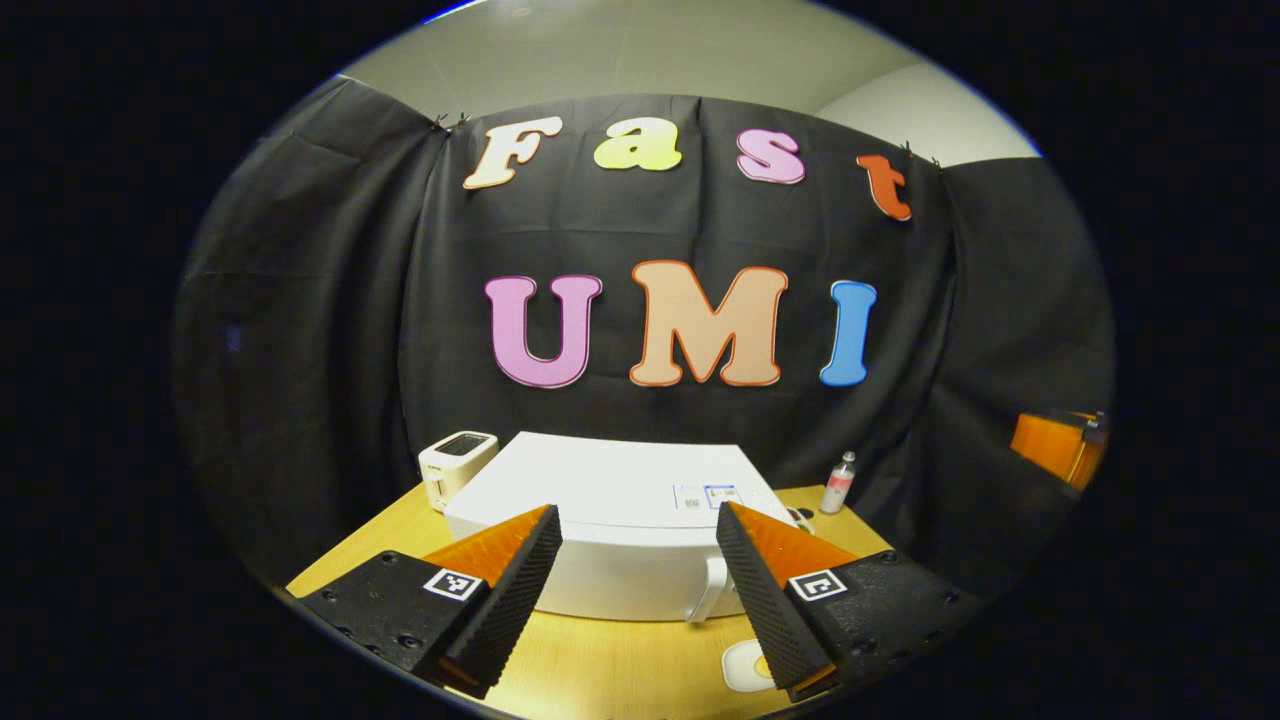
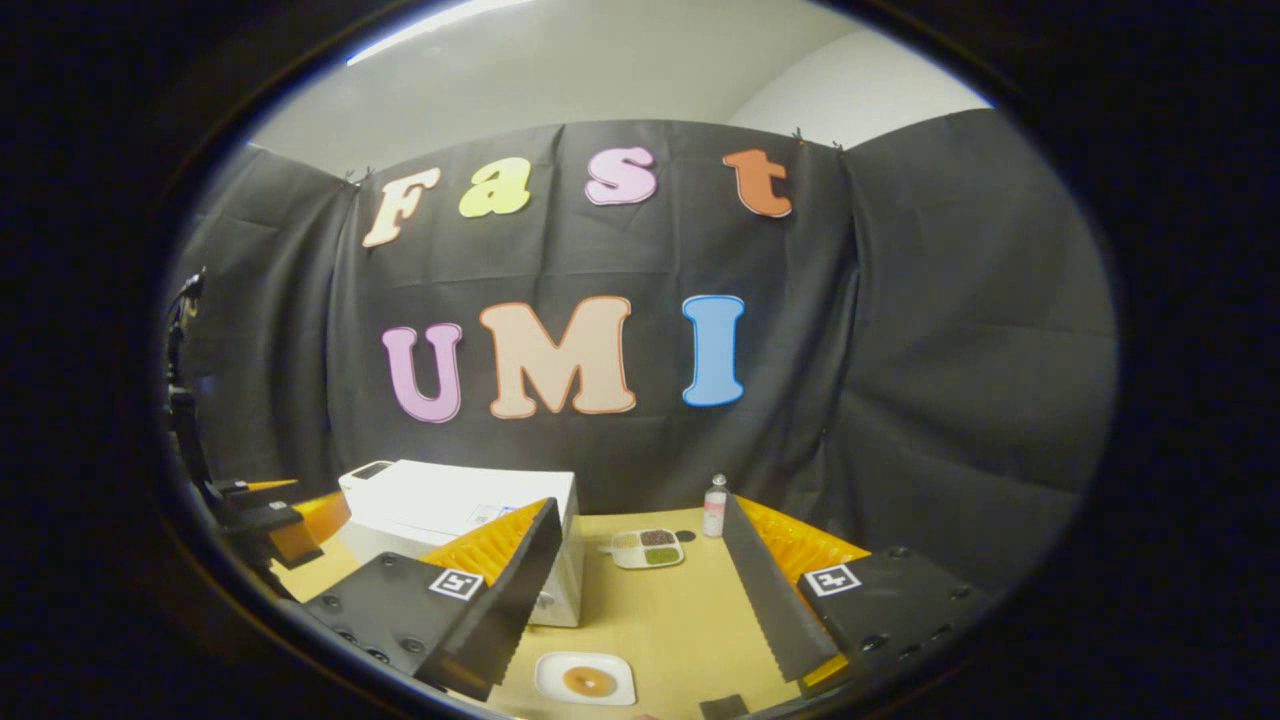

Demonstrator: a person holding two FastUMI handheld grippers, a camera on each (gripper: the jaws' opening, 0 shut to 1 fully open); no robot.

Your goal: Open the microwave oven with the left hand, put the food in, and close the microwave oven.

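Presently, in the left gripper view, the left gripper (image 1: 638, 590) hovers above the wooden table (image 1: 620, 665) with its jaws spread wide and nothing between them. Directly ahead sits the white microwave oven (image 1: 610, 520), door closed, its handle (image 1: 708, 592) at the front right edge. A white toaster (image 1: 456, 466) stands just beside the microwave's far left corner, and a small bottle (image 1: 838, 483) stands near its far right.

In the right gripper view, the right gripper (image 2: 640, 600) is likewise released and empty. The food, on a white plate (image 2: 586, 679), lies on the table between and below the fingers, near the microwave's front. A divided tray (image 2: 647, 548) rests farther back, beside the bottle. The left gripper appears at the left edge.
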